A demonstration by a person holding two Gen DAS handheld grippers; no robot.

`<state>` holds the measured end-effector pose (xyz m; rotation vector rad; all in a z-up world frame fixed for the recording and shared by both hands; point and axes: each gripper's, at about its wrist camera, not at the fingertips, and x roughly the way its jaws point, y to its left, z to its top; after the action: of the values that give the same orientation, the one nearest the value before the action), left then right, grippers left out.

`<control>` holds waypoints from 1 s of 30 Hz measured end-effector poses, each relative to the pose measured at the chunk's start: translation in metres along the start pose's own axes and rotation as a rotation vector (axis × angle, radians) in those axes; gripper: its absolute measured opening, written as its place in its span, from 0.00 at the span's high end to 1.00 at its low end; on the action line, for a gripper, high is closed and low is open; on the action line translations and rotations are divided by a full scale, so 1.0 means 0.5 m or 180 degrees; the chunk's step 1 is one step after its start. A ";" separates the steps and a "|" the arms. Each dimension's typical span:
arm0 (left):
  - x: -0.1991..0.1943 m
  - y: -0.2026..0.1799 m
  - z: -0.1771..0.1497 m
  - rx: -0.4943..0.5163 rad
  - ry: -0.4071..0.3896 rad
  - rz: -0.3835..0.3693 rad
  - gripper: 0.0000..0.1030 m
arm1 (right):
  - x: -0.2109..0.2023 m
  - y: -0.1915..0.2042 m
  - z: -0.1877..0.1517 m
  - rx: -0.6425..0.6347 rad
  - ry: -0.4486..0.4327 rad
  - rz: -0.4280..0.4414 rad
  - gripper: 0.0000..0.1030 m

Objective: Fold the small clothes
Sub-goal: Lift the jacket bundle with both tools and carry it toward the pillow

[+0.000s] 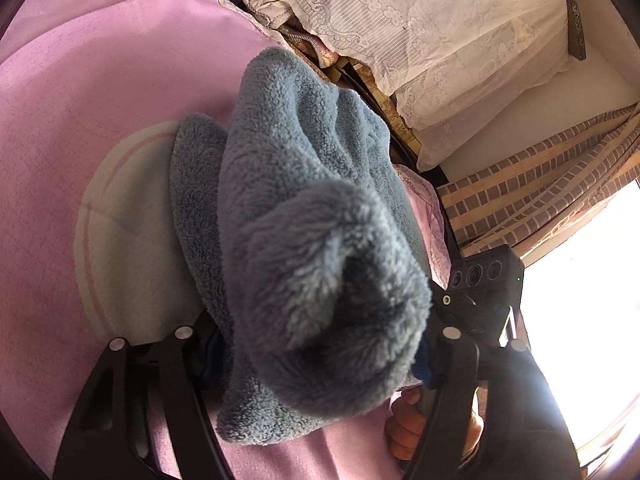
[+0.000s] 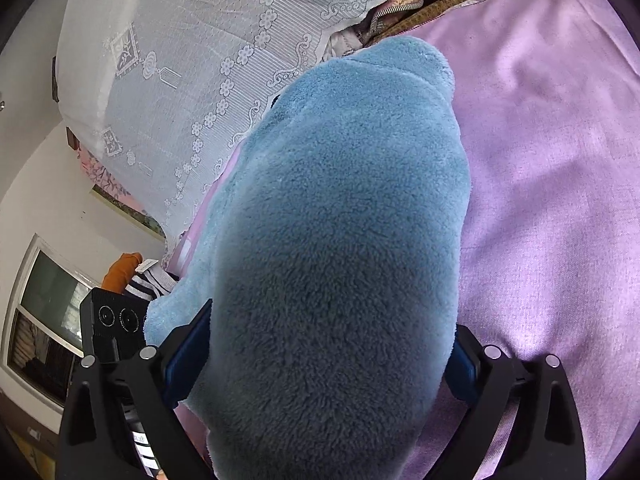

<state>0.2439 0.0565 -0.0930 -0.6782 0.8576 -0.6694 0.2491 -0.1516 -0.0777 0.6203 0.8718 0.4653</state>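
Note:
A blue-grey fleece garment [image 1: 304, 208] lies bunched on the pink bedsheet [image 1: 100, 100]. In the left wrist view a thick fold of it rises between my left gripper's [image 1: 320, 360] fingers, and the blue pads [image 1: 424, 368] press into it from both sides. In the right wrist view the same fleece garment [image 2: 340, 200] fills the wide gap of my right gripper [image 2: 326, 360]. The blue pads [image 2: 188, 356] stand at its sides without squeezing it. The fingertips of both grippers are hidden by the pile. A hand [image 1: 408, 420] holds the right gripper's body [image 1: 484, 280] close beside the left one.
Lace-covered pillows [image 1: 400, 20] sit at the head of the bed, just beyond the garment. A checked curtain [image 1: 540, 184] and a bright window [image 1: 580, 320] are to the right. An orange item [image 2: 122, 270] and a striped item [image 2: 144, 286] lie at the bed's edge. The sheet has a white ring print [image 1: 120, 220].

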 end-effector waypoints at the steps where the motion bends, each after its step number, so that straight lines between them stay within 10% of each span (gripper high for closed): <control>1: -0.001 -0.004 -0.001 0.0044 -0.0002 0.0011 0.42 | -0.005 0.004 -0.002 -0.0044 -0.0046 -0.0011 0.17; 11: -0.033 -0.094 -0.009 0.0613 -0.0269 0.0105 0.46 | -0.079 0.099 -0.010 -0.0875 -0.0599 -0.0273 0.26; 30: -0.173 -0.078 0.061 0.0734 -0.0622 0.0141 0.46 | -0.022 0.220 0.034 -0.1046 -0.0689 -0.0008 0.26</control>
<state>0.2175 0.1059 -0.0103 -0.5057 0.6024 -0.6393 0.2429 -0.0829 0.0106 0.3589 0.5741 0.5157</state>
